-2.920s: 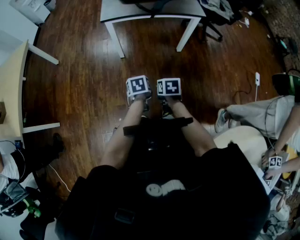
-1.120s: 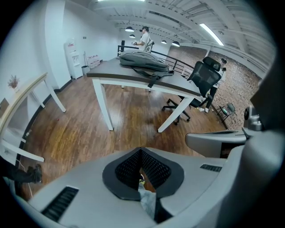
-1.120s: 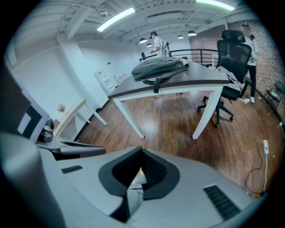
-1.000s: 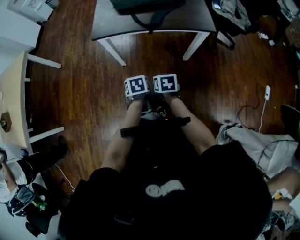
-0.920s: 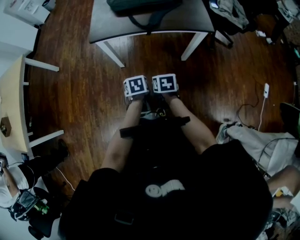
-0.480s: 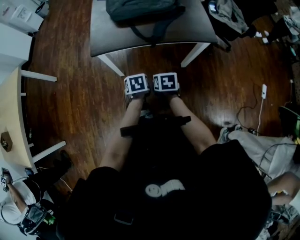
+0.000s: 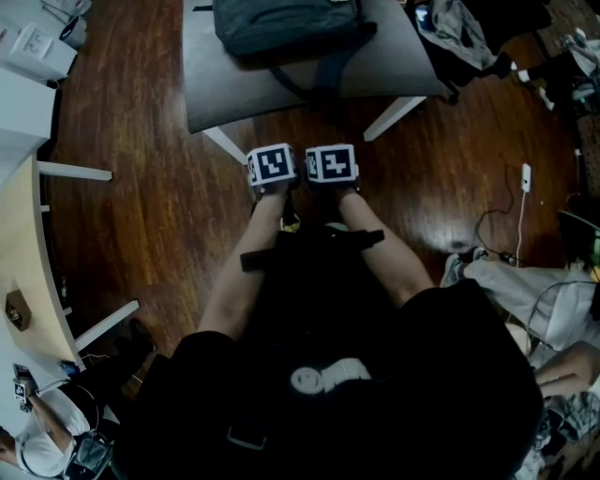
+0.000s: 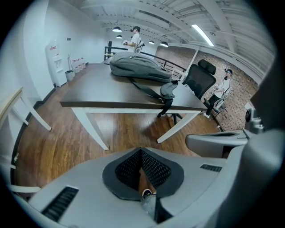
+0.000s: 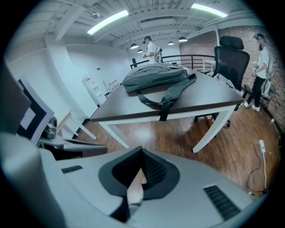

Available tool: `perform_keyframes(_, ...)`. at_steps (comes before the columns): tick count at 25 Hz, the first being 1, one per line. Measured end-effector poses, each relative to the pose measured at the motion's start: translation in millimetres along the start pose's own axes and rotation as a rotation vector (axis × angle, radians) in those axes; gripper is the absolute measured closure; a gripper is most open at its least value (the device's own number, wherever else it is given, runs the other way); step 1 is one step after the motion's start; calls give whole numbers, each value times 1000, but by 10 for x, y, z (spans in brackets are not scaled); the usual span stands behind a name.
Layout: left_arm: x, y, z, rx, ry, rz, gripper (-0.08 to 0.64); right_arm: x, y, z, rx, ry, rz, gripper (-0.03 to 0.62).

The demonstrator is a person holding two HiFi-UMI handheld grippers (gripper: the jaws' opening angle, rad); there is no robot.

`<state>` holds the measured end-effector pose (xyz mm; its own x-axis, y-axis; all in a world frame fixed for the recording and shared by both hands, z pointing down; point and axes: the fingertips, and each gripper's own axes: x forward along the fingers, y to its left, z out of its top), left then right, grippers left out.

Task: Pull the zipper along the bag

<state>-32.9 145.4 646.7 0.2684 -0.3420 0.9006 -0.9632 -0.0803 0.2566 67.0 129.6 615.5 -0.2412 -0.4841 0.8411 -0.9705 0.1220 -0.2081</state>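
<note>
Open wooden floor (image 7: 159,187) is seen before the table's (image 7: 216,98) near edge. The bag (image 7: 281,26) is set back from that edge, well ahead of the left gripper (image 8: 141,153) and the right gripper (image 9: 140,153), both held with jaws together.

This is an open-plan office in a loft-style building. A dark worktop (image 8: 93,87) on white legs stands on a polished wooden floor (image 7: 150,187), with a second, pale table (image 7: 28,244) off to one side. A black swivel chair (image 9: 231,62) sits at the far edge. White ceiling beams carry long strip lights (image 9: 107,21), one wall is bare brick (image 8: 236,102), and a water dispenser (image 8: 54,62) stands against the white wall. A charger cable (image 7: 525,178) trails across the floor.
</note>
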Motion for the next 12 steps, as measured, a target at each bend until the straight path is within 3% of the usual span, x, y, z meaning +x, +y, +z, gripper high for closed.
perform_keyframes(12,86,17,299,30,8,-25,561,86,56,380,7,-34,-3,575)
